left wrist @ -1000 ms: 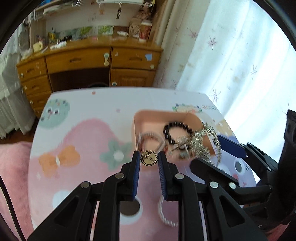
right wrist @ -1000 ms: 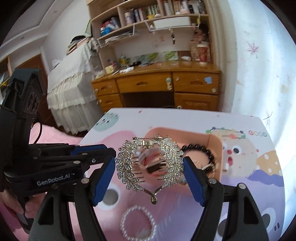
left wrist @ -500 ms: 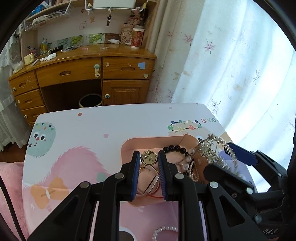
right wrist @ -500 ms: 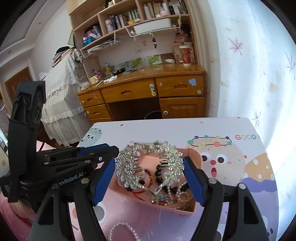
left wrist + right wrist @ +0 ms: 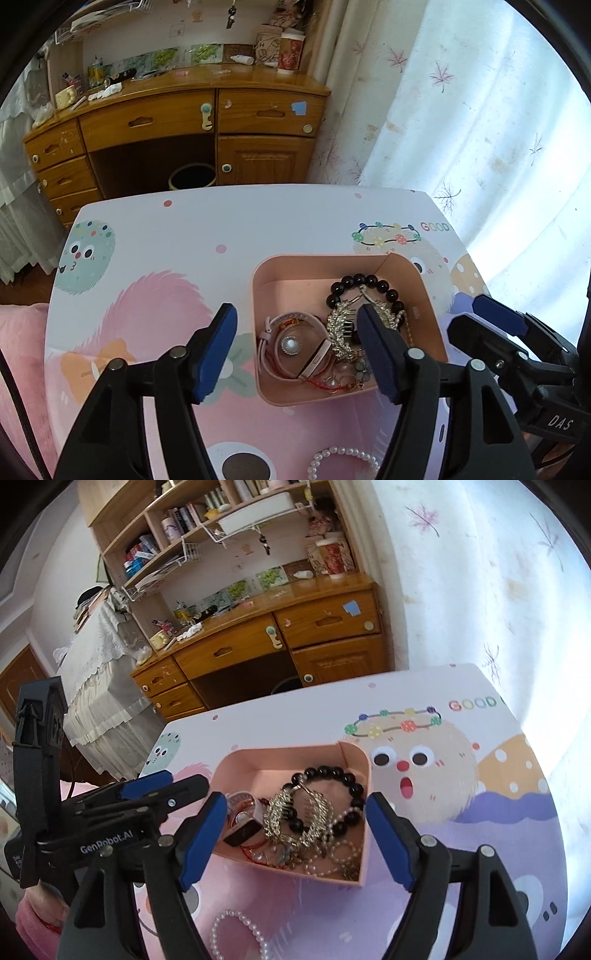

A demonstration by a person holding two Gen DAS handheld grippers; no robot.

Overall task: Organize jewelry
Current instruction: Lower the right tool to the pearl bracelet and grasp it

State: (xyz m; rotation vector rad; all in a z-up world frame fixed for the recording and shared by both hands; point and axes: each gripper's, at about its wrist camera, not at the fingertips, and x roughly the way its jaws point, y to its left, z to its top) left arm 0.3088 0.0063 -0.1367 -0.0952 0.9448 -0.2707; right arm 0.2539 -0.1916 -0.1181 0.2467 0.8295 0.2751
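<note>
The worktop (image 5: 155,236), covered in a cartoon-print cloth, fills the lower half of both views; its far edge runs in front of a wooden desk (image 5: 177,122), and its right edge lies close to a white curtain (image 5: 480,129). Wide bare cloth stretches left of and beyond the pink tray (image 5: 280,273), which sits right of centre with a stretch of cloth between it and the right edge.

The left tool (image 5: 297,350) hangs above the tray's near-left part, jaws spread wide and empty, one finger over the cloth, the other over the tray. The right tool (image 5: 295,836) hovers at the tray's near side, likewise gaping and holding nothing; its fingers straddle the tray's width.

Inside the tray the jewelry is heaped toward the near and right walls: a black bead bracelet (image 5: 332,775), a silver rhinestone hair comb (image 5: 317,812) lying across it, and a pink-strapped watch (image 5: 291,347). The far-left corner of the tray floor is bare. A pearl bracelet (image 5: 343,458) lies on the cloth near the worktop's near side, apart from the tray.
</note>
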